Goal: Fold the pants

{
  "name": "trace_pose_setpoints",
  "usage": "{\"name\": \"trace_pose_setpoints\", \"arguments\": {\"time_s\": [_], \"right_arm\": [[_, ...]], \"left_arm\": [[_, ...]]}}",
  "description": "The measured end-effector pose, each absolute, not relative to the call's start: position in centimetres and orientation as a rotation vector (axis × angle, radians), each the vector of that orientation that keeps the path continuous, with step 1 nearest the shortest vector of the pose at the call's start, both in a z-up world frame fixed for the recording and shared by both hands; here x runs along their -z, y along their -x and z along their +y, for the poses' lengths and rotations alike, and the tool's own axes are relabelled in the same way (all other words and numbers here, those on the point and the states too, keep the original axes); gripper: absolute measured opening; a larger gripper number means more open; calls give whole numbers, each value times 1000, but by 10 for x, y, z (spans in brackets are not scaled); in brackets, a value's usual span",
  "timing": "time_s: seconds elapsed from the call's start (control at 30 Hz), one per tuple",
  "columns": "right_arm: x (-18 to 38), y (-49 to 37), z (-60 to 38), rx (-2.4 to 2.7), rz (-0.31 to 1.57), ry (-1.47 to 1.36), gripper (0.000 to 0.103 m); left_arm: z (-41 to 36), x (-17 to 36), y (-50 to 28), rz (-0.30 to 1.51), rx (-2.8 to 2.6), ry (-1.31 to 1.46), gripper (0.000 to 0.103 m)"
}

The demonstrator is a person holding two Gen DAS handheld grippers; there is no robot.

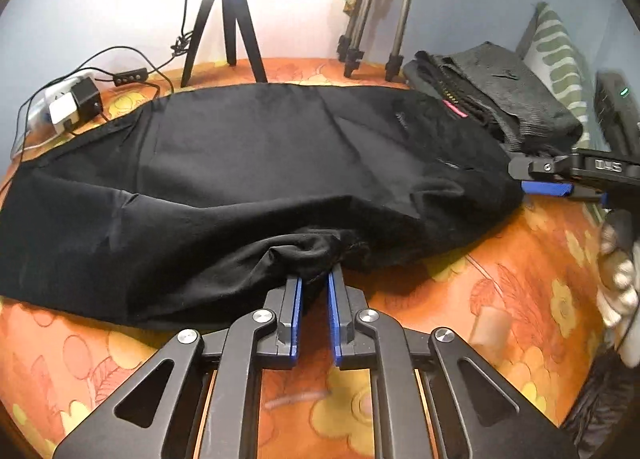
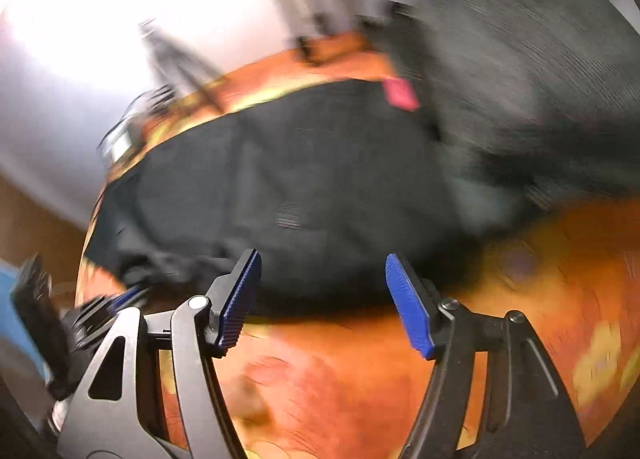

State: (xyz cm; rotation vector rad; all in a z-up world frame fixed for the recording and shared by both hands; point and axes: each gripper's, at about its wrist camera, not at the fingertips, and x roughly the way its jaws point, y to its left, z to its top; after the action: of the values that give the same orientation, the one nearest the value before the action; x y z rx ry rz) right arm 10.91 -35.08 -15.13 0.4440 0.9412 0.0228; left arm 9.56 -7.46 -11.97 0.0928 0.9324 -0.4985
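On the bedspread: one black pants, two tripods.

Matt black cloth pants lie creased on a printed orange bedsheet. Ribbed grey knitwear sits at two o'clock.

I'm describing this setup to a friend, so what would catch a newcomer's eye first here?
The black pants sprawl across the orange floral bedspread, filling the middle. The left gripper pinches a bunched fold at their near edge, while the right gripper hangs open and empty near their right end. Two tripods stand behind.
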Motion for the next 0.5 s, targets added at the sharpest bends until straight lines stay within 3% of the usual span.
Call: {"name": "trace_pose_setpoints", "arguments": {"time_s": [0.17,0.4,0.47,0.5], "right_arm": [[177,-113,-391,52,995,-605,68],[183,-133,-384,72,963,-582,75],[183,-136,-380,74,945,-575,71],[182,-138,-377,79,946,-565,61]], "left_arm": [[-64,118,-85,948,523,-73,9],[-62,121,-71,962,535,-102,9],[-64,121,-69,954,535,-120,9],[-64,122,-69,953,534,-126,9]]}}
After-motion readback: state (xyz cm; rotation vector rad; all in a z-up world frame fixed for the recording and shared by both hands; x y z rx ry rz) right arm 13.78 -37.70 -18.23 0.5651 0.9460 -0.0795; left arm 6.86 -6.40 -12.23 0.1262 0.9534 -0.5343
